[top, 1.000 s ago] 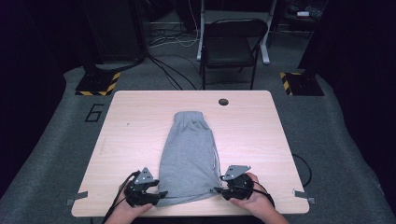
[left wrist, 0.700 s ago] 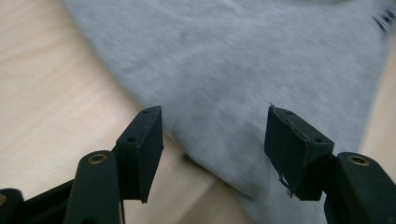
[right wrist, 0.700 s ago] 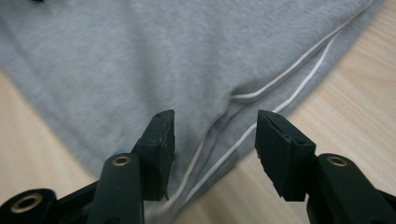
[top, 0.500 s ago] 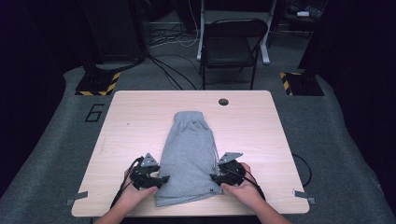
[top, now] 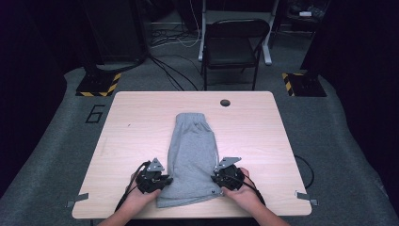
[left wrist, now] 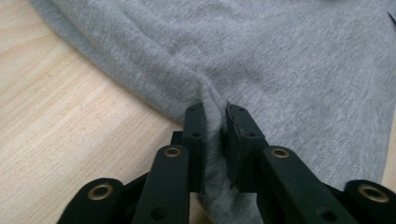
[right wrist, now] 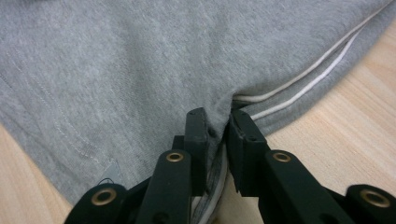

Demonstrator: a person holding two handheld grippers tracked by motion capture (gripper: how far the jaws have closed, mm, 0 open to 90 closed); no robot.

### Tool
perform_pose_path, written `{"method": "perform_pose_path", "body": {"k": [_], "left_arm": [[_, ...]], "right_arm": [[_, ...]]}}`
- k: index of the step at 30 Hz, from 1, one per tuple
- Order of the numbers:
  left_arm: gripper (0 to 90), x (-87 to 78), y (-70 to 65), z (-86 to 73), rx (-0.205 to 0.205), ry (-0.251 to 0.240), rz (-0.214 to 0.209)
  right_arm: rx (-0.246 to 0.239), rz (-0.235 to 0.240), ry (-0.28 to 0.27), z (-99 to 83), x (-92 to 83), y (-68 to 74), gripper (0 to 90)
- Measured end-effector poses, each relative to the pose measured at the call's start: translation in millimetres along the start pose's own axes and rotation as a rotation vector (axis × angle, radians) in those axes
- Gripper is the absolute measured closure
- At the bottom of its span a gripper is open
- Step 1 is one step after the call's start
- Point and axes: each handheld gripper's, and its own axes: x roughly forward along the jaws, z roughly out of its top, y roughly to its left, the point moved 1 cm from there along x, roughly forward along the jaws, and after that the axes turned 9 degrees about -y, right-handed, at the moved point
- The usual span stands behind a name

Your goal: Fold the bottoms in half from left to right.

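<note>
On the table (top: 141, 117) | grey shorts (top: 193, 150) flat, white side stripes, folded lengthwise

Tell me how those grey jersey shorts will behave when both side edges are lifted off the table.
The grey jersey shorts will probably sag in the middle: the fabric already bunches into a soft ridge where the left claw pinches it. They look light and thin, lying flat on the wooden table. The right claw has closed on the white-piped edge, which may resist slipping.
</note>
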Motion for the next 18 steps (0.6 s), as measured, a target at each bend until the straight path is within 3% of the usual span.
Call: {"method": "perform_pose_path", "body": {"k": [5,7,12,18], "left_arm": [[82.0,-1.7,-0.4,-0.3,-0.001,0.01,-0.02],[82.1,-1.8,-2.3,-1.0,-0.011,0.008,-0.027],[82.1,-3.8,-7.9,-1.8,0.014,0.023,-0.035],[82.1,-6.2,-12.4,-4.0,0.013,0.028,-0.05]], "right_arm": [[0.033,0.021,0.014,-1.2,-3.8,0.4,80.6],[0.015,0.038,0.03,-2.5,-6.9,-0.3,80.7],[0.025,0.05,0.041,-5.1,-12.5,3.8,81.1],[0.027,0.062,0.055,-7.1,-16.9,6.9,81.3]]}}
